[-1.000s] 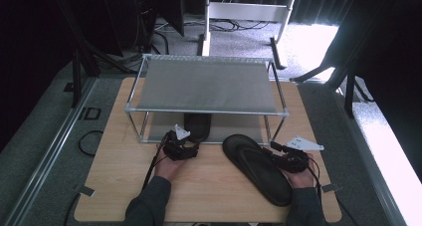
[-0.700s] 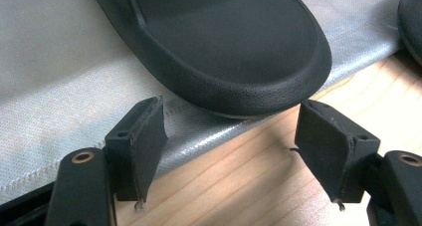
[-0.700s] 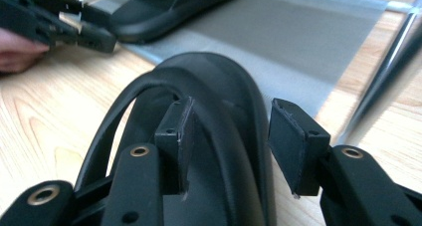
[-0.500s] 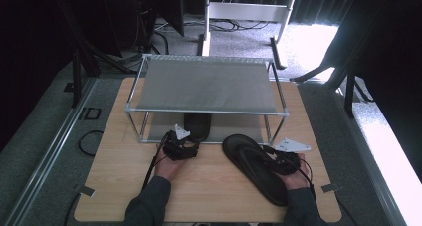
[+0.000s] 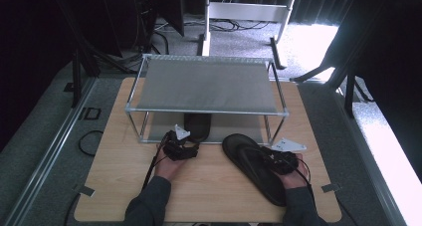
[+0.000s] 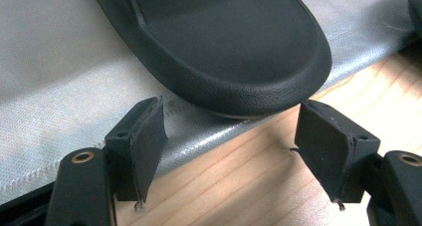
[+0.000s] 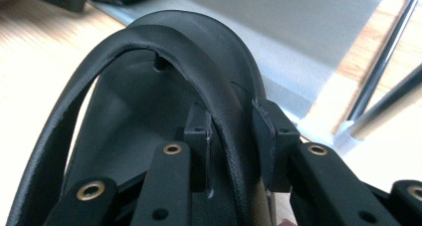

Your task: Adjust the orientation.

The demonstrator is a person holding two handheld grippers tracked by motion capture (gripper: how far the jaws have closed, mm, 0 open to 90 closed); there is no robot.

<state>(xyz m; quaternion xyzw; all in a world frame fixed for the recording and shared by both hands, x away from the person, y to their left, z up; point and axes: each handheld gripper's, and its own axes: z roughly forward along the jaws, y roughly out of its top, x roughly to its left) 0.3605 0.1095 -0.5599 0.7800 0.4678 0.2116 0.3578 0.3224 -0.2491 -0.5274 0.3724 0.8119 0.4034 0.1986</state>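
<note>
Sandals are half stowed. High view: one sandal (image 5: 197,126) sits on the rack's (image 5: 206,111) lower shelf; the other sandal (image 5: 256,167) lies on the table (image 5: 119,176) near its right edge. Left gripper view: the left gripper (image 6: 231,146) stands spread, empty, at the shelved heel. Right gripper view: the right gripper (image 7: 231,136) pinches the second sandal's strap (image 7: 219,101); shelving it remains.

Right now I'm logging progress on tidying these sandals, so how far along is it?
One sandal already lies on the rack's lower shelf, with the open left gripper at its heel. The right gripper pinches the strap of the second sandal, which is on the table. Moving it onto the shelf looks left.
</note>
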